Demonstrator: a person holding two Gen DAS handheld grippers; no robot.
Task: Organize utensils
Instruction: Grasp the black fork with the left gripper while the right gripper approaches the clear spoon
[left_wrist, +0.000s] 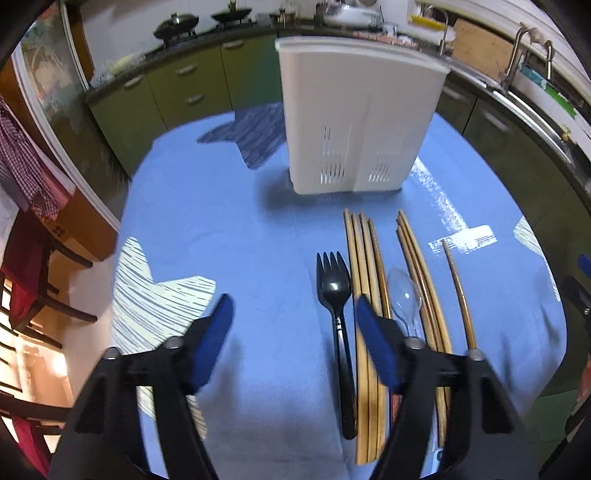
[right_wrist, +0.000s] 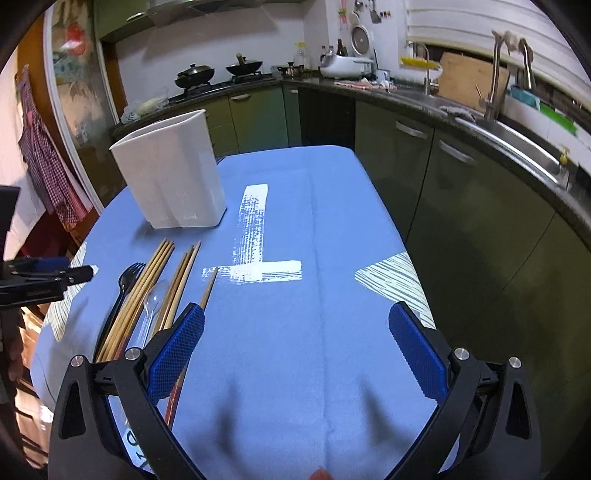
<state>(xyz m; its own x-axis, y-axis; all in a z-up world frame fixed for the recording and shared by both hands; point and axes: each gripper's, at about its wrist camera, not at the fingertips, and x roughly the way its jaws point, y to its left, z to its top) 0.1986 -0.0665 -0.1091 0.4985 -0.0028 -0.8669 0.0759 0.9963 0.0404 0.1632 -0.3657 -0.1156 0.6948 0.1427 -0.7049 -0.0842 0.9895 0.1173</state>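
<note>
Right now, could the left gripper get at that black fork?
Probably yes. The left gripper is open and empty, and the black fork lies uncovered on the blue tablecloth just ahead, with only chopsticks beside it.

Blue-clothed table bears holder, fork, chopsticks.

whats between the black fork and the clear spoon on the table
A bundle of wooden chopsticks lies between the black fork and the clear spoon, clearest in the left wrist view.

Home kitchen, woks on stove, green cabinets, sink
</note>
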